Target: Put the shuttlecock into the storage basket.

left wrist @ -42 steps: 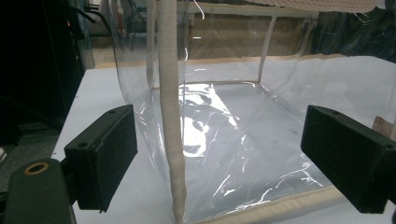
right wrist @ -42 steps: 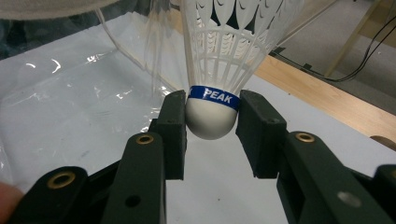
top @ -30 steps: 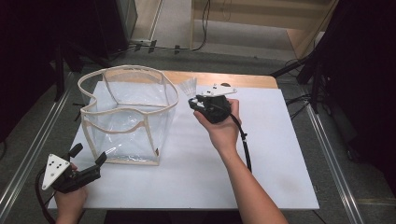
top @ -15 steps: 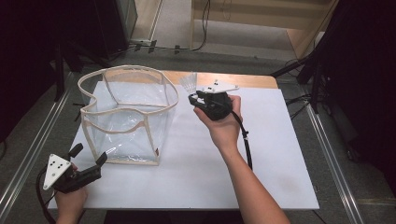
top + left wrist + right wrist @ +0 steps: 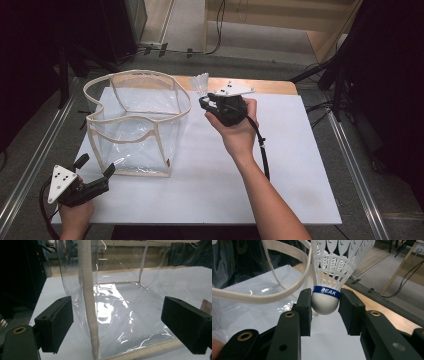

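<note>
At the lower left of the high view the left gripper [image 5: 95,179] rests on the table [image 5: 300,165], jaws wide apart and empty, aimed at the near corner of the clear bag [image 5: 135,120]. In its own view that corner seam stands between the jaws, untouched. The bag sits upright at left centre, its mouth open.

Just right of the bag's rim, at upper centre, the right gripper [image 5: 206,102] holds a shuttlecock [image 5: 199,83]. In the right gripper view the jaws clamp its white cork [image 5: 325,303], feathers pointing up.

The step looks like dropping the shuttlecock into the bag. To do it well, lift over the rim rather than push against it, centre above the mouth, then release; the left gripper could steady the corner.
</note>
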{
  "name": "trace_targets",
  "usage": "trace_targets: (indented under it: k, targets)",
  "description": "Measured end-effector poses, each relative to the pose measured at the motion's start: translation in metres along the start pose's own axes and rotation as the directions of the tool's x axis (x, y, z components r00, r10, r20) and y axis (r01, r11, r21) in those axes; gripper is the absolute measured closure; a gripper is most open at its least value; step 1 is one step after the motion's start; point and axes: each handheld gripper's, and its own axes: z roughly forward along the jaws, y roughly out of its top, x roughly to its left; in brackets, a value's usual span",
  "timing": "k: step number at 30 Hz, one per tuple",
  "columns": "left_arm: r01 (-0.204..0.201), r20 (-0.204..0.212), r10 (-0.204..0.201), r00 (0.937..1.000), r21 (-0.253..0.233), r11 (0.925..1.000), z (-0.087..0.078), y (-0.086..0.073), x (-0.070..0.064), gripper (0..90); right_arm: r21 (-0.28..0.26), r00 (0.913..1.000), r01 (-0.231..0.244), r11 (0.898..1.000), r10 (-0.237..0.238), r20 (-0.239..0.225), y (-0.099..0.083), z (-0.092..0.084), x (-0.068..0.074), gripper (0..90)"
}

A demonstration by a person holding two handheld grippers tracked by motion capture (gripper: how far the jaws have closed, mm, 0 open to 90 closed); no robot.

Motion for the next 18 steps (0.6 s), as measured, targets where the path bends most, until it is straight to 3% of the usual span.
trace_targets:
  k: [10,18]
  targets:
    - [-0.021,-0.007,0.021,0.9998,0.006,0.9998,0.001,0.000,-0.003,11.2,-0.027,0.9999,0.007,1.000,-0.007,-0.015,0.008,-0.003,0.006,61.1]
    - [-0.025,-0.008,0.025,0.9997,0.012,0.9996,0.001,0.000,-0.003,3.0,-0.037,0.9995,0.008,0.999,-0.009,-0.031,0.014,-0.005,0.012,61.1]
